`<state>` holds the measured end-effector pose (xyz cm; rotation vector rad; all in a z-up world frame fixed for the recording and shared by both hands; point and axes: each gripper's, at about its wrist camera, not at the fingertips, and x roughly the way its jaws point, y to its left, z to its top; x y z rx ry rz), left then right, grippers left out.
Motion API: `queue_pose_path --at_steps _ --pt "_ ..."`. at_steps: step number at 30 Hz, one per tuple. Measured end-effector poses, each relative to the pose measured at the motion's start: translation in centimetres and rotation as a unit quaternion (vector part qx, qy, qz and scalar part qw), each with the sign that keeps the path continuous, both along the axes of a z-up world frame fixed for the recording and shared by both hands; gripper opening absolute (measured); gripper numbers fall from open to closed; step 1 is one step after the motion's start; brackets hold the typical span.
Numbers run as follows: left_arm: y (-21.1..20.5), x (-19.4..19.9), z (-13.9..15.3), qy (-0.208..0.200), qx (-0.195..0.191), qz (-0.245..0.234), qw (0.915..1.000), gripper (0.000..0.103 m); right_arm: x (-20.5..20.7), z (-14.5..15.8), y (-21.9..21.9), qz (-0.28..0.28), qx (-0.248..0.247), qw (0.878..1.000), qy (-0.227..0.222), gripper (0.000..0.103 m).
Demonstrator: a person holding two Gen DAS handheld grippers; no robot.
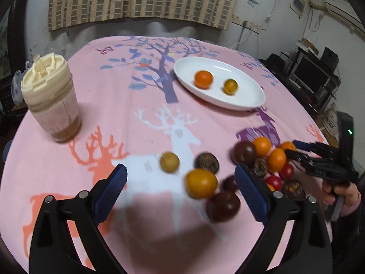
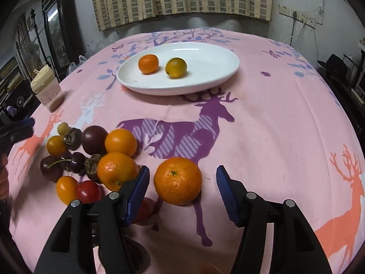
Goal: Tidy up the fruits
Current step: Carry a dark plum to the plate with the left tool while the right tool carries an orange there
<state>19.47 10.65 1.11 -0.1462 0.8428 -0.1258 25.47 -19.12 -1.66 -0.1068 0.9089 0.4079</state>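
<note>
My left gripper [image 1: 180, 167] stands wide open low over the pink cloth, with a yellow-orange fruit [image 1: 200, 182], a small greenish fruit [image 1: 169, 161] and a walnut [image 1: 206, 162] lying loose between its fingers, untouched. My right gripper [image 2: 181, 171] is open around a mandarin [image 2: 178, 180]; a gap shows at each pad. A mixed heap of fruit [image 2: 91, 155] lies just left of it. The white oval plate [image 2: 182, 89] behind holds an orange mandarin [image 2: 148, 63] and a yellow-green citrus [image 2: 175, 67].
A jar with a cream lid [image 1: 52, 100] stands at the table's left. The right gripper [image 1: 293, 148] and the hand holding it reach in from the right of the heap [image 1: 262, 159]. Walls, a curtain and shelves ring the table.
</note>
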Motion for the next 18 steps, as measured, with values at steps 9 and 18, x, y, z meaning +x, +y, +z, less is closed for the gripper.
queue_pose_path --at_steps 9,18 --pt "-4.1 -2.3 -2.7 0.035 0.018 -0.078 0.9962 0.059 -0.6 -0.5 0.1 0.014 0.017 1.000 0.018 0.043" --pt "-5.3 -2.0 -3.8 0.052 0.034 -0.091 0.9939 0.055 -0.5 -0.1 -0.7 0.004 0.023 1.000 0.014 0.043"
